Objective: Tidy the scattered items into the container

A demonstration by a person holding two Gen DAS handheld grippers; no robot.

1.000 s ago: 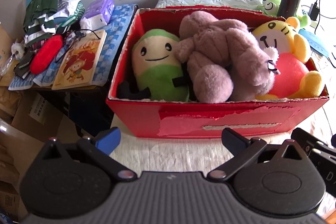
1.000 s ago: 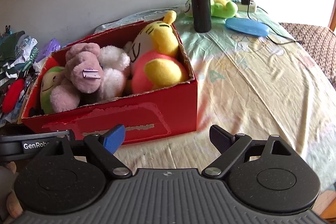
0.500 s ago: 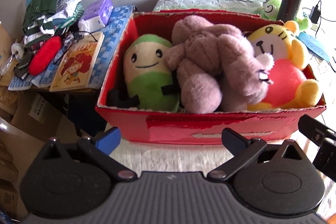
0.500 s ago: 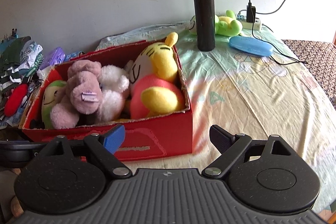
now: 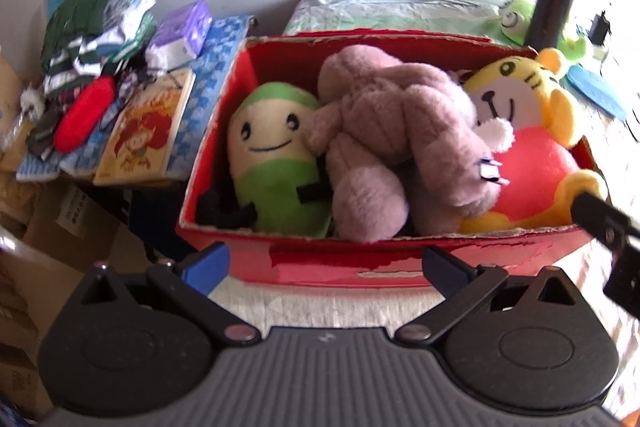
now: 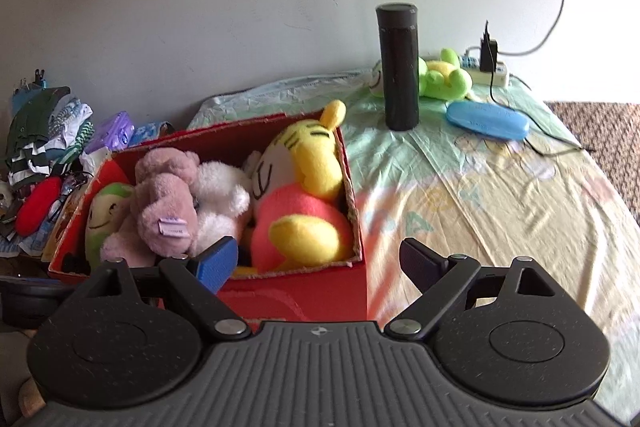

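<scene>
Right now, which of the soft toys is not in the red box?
The green frog toy, lying on the table behind the black flask. The green-hooded, pink, white and yellow tiger toys all sit inside the red box.

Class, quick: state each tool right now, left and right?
Left tool: open, holding nothing.
Right tool: open, holding nothing.

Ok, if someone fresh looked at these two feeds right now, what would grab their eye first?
The red box crammed with soft toys sits at the table's left end: a green smiling plush on its left, a mauve plush in the middle, a yellow tiger plush on its right. Behind it a tall black flask stands upright, with a green frog plush lying just past it, outside the box. Both grippers, left and right, hover open and empty.
</scene>
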